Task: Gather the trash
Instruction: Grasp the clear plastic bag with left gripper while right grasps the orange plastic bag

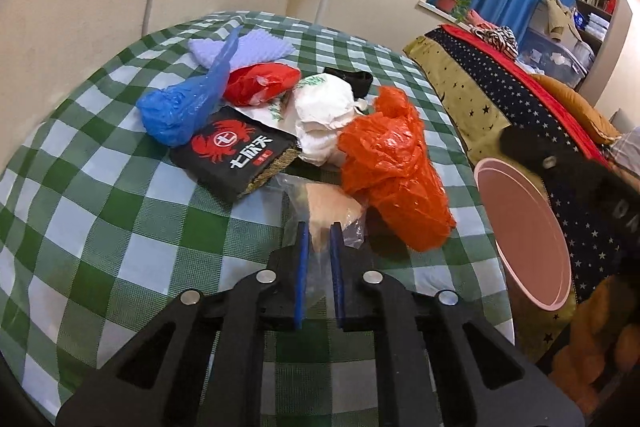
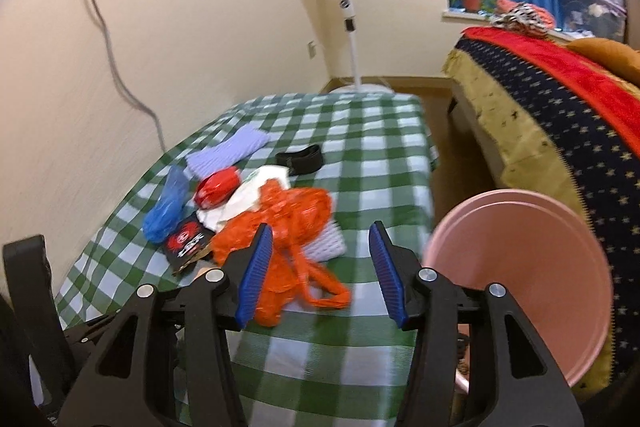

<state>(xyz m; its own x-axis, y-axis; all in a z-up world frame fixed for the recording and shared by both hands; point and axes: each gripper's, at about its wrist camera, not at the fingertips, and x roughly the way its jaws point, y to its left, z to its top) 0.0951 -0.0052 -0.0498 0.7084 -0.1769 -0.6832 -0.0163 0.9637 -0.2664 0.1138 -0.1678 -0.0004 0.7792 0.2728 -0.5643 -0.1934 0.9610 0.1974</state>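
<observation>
Blue pads of the left claw [image 1: 319, 227] stand close together on a clear plastic bag [image 1: 320, 205] with something pale peach inside; what that is cannot be made out. Beyond it on the checked table [image 1: 100, 227] lie an orange bag [image 1: 390, 167], white crumpled paper [image 1: 324, 115], a black crab-printed packet [image 1: 234, 151], a blue bag [image 1: 180, 103] and a red bag [image 1: 260, 83]. Right claw [image 2: 320, 239] hangs wide open, holding nothing, above the orange bag's handles. Just off the table's right edge a pink bin [image 2: 520, 283] is partly cut off by the claw.
</observation>
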